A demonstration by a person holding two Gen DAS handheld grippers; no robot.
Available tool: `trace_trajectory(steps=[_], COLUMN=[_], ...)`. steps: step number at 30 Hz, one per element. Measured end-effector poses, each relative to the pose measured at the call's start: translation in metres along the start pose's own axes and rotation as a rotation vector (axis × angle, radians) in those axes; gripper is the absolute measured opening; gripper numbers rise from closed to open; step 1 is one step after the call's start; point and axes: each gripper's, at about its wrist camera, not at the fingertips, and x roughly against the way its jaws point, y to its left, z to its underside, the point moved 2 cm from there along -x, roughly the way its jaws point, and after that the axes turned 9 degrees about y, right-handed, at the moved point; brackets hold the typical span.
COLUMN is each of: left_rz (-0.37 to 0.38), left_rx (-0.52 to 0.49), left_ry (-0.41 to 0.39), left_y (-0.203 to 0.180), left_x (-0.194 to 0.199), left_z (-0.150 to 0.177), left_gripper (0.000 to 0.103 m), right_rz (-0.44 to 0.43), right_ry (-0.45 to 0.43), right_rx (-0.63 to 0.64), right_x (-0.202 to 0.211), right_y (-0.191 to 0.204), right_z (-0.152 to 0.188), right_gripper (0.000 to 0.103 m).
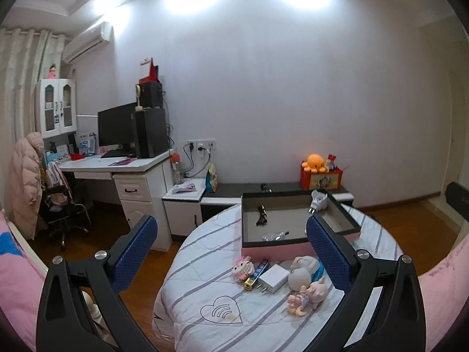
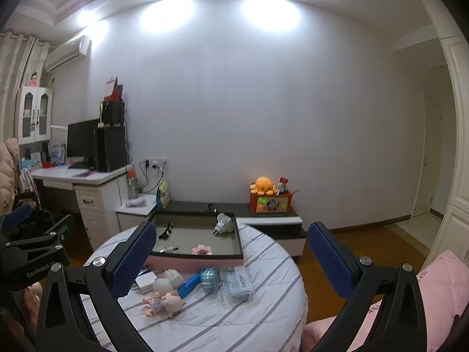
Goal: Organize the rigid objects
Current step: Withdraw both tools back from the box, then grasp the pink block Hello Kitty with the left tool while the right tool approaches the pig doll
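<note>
A pink box (image 1: pixel 275 250) with a black rim and grey floor stands on the striped quilt (image 1: pixel 202 267). It holds a black piece (image 1: pixel 261 215) and a pink flower (image 2: pixel 202 249); a white plug (image 2: pixel 224 223) leans on its far rim. In front lie a pink block toy (image 1: pixel 243 268), a white charger (image 1: pixel 272 278), a white round figure (image 1: pixel 302 272), a pig doll (image 2: pixel 164 300), a blue stick (image 2: pixel 190 289), a teal clear box (image 2: pixel 209 280) and a clear case (image 2: pixel 236 287). My left gripper (image 1: pixel 231 252) and right gripper (image 2: pixel 231 261) hover open above them, holding nothing.
Behind the bed runs a low black-topped cabinet (image 1: pixel 263 189) with an orange plush (image 1: pixel 315 162) on a red box. A white desk (image 1: pixel 117 165) with monitor and chair stands left. Pink bedding (image 2: pixel 439 281) lies right, over wooden floor (image 2: pixel 366 240).
</note>
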Motion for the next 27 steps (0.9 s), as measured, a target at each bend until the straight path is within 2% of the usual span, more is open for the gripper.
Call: trace_trajectory(steps=[4,9,19,27], left_rz=[-0.015,-0.026,-0.006,-0.006], left_rx=[-0.003,0.020,0.000,-0.017], left_ry=[0.073,0.192,0.342,0.452], left_y=[0.007,0.021,0.035,0.037], left_x=[-0.030,-0.070,-0.123,-0.165], left_z=[0.001,0.012,0.046,0.064], left_gripper=[0.103,0.103,0.103,0.103], right_rz=[-0.049,-0.105,-0.102,-0.140], right_ry=[0.136,0.313,0.588,0.693], right_rx=[0.028,0.089,0.134,0.178], right_x=[-0.036,-0.082,-0.161,-0.206], right_y=[0.016,0.046,0.079,0.099], right_z=[0.006,0.032,0.092,0.116], right_gripper=[0.103,0.103,0.103,0.103])
